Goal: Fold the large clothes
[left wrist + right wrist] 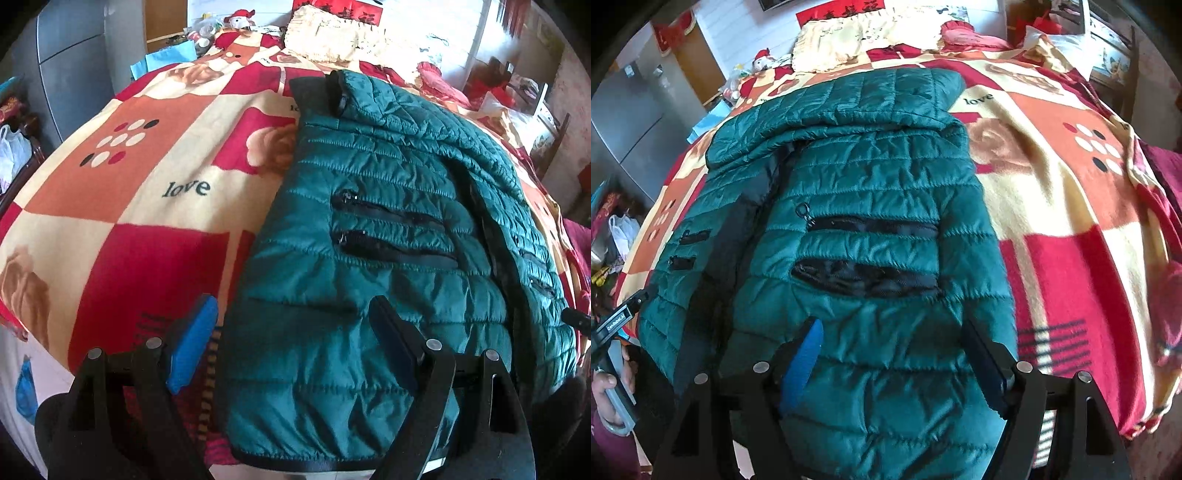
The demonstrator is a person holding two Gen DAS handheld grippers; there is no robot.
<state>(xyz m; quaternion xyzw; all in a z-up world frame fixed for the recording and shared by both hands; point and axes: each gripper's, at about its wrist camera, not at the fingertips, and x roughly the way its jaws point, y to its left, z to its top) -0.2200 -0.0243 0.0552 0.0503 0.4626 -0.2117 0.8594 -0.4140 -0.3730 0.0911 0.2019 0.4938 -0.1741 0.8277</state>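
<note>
- Grippers: left gripper (291, 339) is held spread over the hem's left corner, nothing clasped; right gripper (894, 354) likewise spread above the lower front panel, nothing clasped.
- Quilted green jacket (857, 229): laid front-up on the patterned blanket (122, 206), hem nearest, collar farthest; long axis is judged to run away from the viewer.
- Handling: judged light, soft, puffy and slippery-shelled; hem corners are suggested as holds.
- Zip pockets (866, 275): noted mid-panel.
- Cream pillow (849, 40): seen beyond the collar.
</note>
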